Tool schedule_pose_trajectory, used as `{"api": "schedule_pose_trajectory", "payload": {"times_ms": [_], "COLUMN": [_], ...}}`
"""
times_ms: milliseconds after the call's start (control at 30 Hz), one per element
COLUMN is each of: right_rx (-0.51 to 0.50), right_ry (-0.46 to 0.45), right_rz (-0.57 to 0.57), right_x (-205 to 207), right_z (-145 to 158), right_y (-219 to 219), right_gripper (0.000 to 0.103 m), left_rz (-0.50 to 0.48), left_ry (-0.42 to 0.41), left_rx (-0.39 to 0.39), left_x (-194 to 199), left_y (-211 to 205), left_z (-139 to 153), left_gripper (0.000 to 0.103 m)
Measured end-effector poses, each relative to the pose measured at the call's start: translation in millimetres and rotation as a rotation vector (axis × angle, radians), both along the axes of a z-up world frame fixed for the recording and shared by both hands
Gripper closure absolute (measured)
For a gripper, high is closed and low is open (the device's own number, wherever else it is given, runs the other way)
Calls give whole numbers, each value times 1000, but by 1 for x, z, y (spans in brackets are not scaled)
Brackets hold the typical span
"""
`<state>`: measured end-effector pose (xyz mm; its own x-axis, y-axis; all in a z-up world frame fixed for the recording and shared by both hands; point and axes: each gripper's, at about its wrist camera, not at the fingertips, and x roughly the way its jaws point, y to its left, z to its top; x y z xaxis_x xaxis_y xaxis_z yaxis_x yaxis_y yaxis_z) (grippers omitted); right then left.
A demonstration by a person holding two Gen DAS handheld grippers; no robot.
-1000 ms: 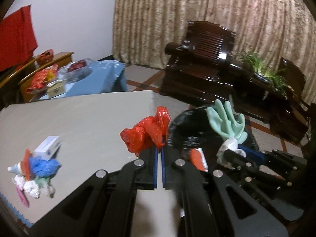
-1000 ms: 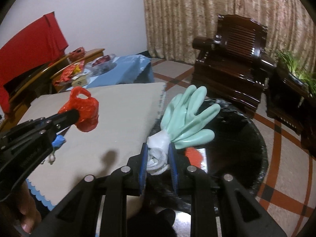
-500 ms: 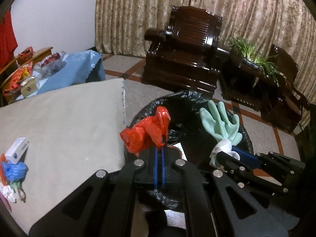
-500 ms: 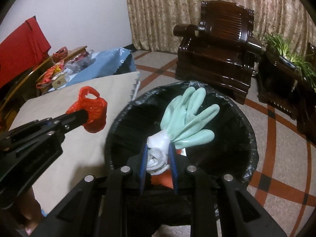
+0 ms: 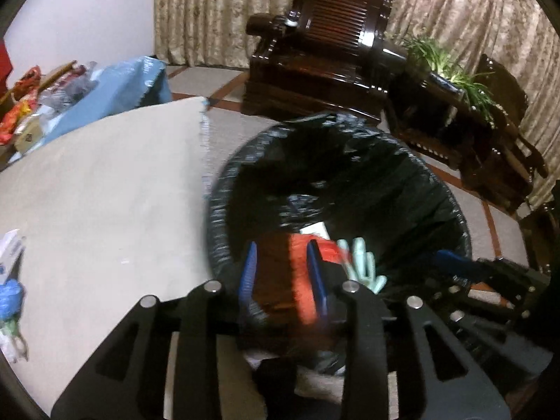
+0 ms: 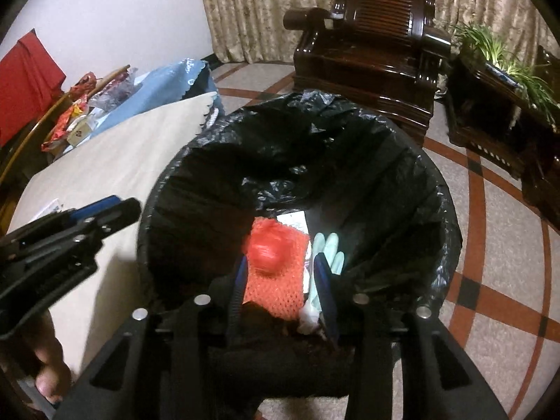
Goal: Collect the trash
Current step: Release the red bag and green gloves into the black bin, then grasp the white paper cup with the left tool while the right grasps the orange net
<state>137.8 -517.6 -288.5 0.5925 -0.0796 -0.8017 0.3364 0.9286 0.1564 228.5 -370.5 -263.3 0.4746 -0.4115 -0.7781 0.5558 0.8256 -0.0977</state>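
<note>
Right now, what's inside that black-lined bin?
Inside the bin: a red plastic bag on orange netting, a pale green glove beside them, and a white paper behind. Anything beneath them is covered.

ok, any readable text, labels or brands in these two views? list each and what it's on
None can be read.
White paper in the bin bag: printed lines, too small.
White and blue box on the table: blurred.
Box in the far clutter: a dark mark, illegible.

Both tools' jaws just opened, dropping red bag (image 6: 267, 253) and glove (image 6: 327, 250) into bin (image 6: 350, 112).
</note>
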Motion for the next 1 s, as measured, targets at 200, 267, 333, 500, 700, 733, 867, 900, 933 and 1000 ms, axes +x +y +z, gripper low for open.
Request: {"api": "schedule_pose_trajectory", "payload": {"times_ms": [200,267,333,500,700,733,867,900,933,1000], "right_rx": [9,17,19,19,44,52,64,63,63,61], "right_ry": [-60,-88,-109,-147,-174,-179,-191,-193,-194,-194], "right_rz": [48,93,137,262,372,393,461,476,496,525], "right_x": [-3,-2,3,18,37,40,54,57,61,69], "right_z": [26,37,46,64,79,81,86,87,87,87], "right_y": [38,63,88,161,239,255,305,317,331,354], "right_gripper": [64,64,64,64,64,64,64,64,64,64], "left_rz": [113,157,228,382,530,547,615,633,643,660], "left_ry": [-61,-77,-98,-134,-163,-168,-176,-177,-177,-177], "left_rx": [37,47,57,75,98,100,98,95,94,88], "left_x": [2,5,7,7,5,4,2,3,3,3], "left_y": [78,109,154,254,353,365,413,427,434,455], "left_z": [24,33,43,63,77,79,81,80,80,78], "left_gripper": [55,52,46,43,37,37,36,36,36,33]}}
